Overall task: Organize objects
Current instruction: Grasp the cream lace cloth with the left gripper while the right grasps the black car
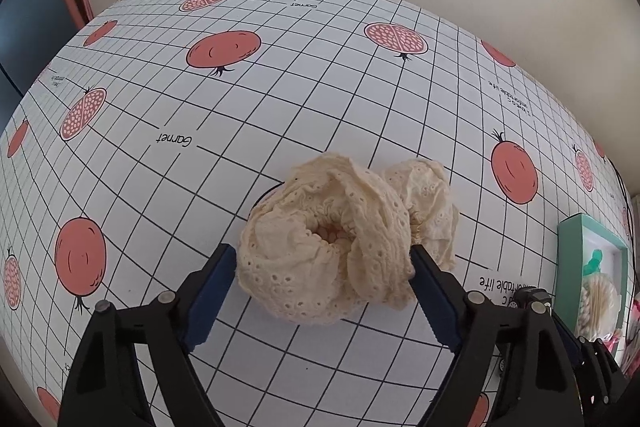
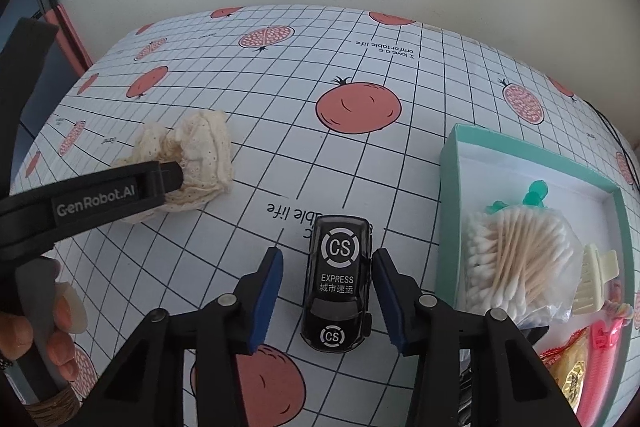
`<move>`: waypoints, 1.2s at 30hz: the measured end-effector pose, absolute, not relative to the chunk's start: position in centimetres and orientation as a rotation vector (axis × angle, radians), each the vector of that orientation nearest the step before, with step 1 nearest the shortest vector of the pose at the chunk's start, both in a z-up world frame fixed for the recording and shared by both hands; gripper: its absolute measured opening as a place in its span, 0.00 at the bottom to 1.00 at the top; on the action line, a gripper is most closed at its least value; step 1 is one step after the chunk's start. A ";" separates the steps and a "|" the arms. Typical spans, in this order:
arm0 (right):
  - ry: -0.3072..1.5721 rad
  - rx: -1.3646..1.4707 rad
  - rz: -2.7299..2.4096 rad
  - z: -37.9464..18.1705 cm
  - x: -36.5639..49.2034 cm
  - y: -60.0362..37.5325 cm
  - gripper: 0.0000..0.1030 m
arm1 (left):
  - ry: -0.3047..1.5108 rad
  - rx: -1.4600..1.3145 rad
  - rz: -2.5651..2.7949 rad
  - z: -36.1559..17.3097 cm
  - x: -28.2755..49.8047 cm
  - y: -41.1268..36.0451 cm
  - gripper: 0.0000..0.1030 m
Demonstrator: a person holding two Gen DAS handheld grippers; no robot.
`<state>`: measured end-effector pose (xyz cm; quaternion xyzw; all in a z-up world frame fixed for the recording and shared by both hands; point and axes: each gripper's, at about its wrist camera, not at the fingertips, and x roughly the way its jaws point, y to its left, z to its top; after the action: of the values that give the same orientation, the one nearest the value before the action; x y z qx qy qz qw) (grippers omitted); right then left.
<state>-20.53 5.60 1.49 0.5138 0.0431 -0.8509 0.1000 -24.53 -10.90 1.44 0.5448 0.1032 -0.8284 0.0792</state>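
Note:
A cream lace scrunchie (image 1: 304, 267) lies on the gridded tablecloth (image 1: 280, 87). My left gripper (image 1: 321, 249) straddles it, with the blue pads at its left and right edges and the fabric not visibly squeezed. The right wrist view shows the same scrunchie (image 2: 200, 147) with a left finger (image 2: 172, 177) against it. A black toy car (image 2: 338, 283) marked "CS EXPRESS" sits between the open jaws of my right gripper (image 2: 327, 253), with a small gap on each side.
A teal box (image 2: 448, 195) at the right holds a bag of cotton swabs (image 2: 516, 255), a cream hair clip (image 2: 596, 279), a pink clip (image 2: 600, 355) and green pieces. The same box (image 1: 568, 259) shows at the left wrist view's right edge. A person's hand (image 2: 40, 327) holds the left gripper. A wall stands behind the table.

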 end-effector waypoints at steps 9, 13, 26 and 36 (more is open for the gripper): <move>0.119 1.530 -2.523 1.5 -20.5 5.9 0.35 | 0.330 1.651 -2.501 1.5 -24.3 -10.8 0.62; 0.095 1.528 -2.526 1.4 -20.7 6.0 0.35 | 0.307 1.654 -2.504 1.6 -24.4 -10.5 0.61; 0.075 1.537 -2.529 1.0 -20.9 6.1 0.35 | 0.290 1.649 -2.506 1.4 -24.4 -10.4 0.61; 0.067 1.500 -2.523 2.1 -20.7 6.0 0.35 | 0.326 1.667 -2.548 1.7 -24.2 -10.2 0.31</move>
<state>-20.73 6.00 2.12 0.5082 0.0228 -0.8548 0.1025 -24.22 -10.23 1.65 0.5439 0.1065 -0.8314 0.0399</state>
